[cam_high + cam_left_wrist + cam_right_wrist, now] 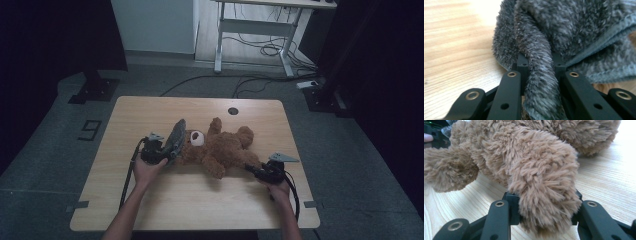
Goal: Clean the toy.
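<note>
At the bottom of the left gripper view, my left gripper (539, 68) pinches a thick fold of shaggy grey cloth (564, 32), its matte black jaws pressed into the pile. In the right gripper view, my right gripper (544, 205) clamps a plump, fuzzy brown limb of the teddy bear (529, 157). In the high view the bear (220, 150) sprawls at the centre of the pale wood-grain table (150, 200), the cloth (176, 136) standing at its left end

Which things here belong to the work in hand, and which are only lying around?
In use: teddy bear, limb clamped in right gripper; grey fuzzy cloth, pinched in left gripper; table.
Lying about: floor cables, white desk frame.
</note>
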`<act>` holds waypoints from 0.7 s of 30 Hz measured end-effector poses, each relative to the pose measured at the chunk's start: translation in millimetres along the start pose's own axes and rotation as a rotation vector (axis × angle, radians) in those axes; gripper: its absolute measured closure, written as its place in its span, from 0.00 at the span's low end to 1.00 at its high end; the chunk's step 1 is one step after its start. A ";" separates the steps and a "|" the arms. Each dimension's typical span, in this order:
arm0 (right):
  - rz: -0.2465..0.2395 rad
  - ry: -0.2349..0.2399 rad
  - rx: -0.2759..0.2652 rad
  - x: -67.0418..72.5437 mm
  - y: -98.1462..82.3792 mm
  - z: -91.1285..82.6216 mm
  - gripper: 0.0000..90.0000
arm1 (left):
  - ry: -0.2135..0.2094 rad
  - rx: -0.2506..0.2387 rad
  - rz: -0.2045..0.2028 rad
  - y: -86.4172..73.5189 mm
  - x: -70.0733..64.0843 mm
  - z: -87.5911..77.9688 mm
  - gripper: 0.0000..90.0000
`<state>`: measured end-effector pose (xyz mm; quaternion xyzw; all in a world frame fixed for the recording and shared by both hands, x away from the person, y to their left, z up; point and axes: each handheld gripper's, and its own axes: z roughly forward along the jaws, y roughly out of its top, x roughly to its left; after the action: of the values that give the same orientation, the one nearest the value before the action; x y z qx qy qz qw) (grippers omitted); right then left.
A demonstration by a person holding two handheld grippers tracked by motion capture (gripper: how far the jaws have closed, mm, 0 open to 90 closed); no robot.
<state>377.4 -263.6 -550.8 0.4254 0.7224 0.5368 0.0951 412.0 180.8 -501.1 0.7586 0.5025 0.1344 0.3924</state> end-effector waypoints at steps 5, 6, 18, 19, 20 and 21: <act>0.001 -0.003 -0.002 -1.5 0.5 0.2 0.66 | -0.014 -0.095 0.065 26.0 -16.9 -26.7 0.84; -0.001 -0.005 0.001 -1.1 0.5 -0.2 0.66 | -0.018 -0.109 0.083 32.7 -22.6 -30.3 0.84; -0.011 -0.008 0.002 -0.8 0.8 -1.8 0.66 | -0.036 -0.060 0.221 80.5 -78.8 2.6 0.83; -0.014 -0.007 0.000 -0.8 0.9 -2.0 0.66 | -0.039 -0.063 0.207 78.8 -77.1 6.9 0.83; -0.017 -0.006 0.001 -0.5 1.1 -2.5 0.66 | -0.048 -0.074 0.185 77.0 -74.0 8.8 0.83; -0.024 -0.006 -0.002 -0.3 1.4 -2.8 0.65 | -0.056 -0.080 0.171 76.1 -72.0 8.9 0.83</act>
<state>376.7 -265.6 -548.6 0.4181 0.7266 0.5352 0.1041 434.2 100.0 -437.7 0.7858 0.4189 0.1660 0.4236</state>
